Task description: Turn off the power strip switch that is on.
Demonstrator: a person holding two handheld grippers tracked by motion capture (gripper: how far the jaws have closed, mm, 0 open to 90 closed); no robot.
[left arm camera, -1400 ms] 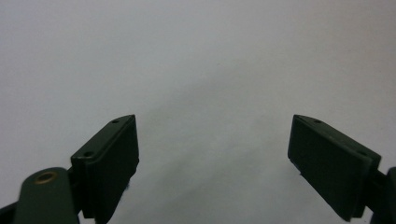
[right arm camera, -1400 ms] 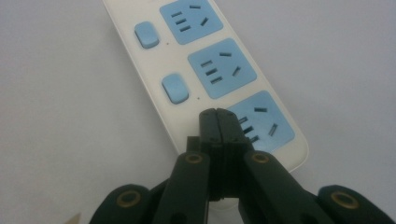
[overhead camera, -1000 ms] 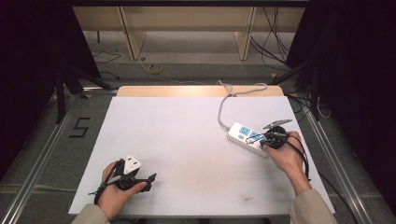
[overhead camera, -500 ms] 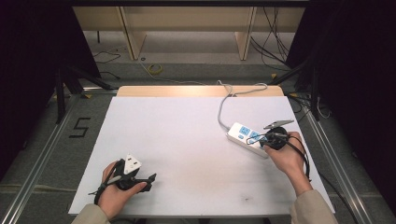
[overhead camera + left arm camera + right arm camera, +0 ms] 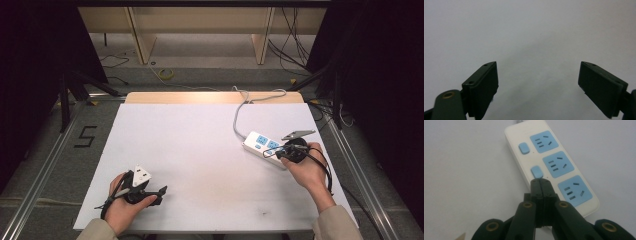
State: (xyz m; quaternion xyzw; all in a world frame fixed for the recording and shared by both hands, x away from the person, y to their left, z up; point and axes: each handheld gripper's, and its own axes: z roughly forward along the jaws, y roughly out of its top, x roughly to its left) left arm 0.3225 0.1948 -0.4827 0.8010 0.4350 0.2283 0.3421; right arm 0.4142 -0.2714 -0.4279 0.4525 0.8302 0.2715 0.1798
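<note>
White power strip (image 5: 549, 162); right gripper (image 5: 540, 182) closed over its switch (image 5: 536, 171).

Bright even tabletop, dark surroundings — soft, slightly blurred close-ups

A lab: black curtains (image 5: 35, 65), floor cables (image 5: 295, 45), marked test table (image 5: 200, 130).
</note>
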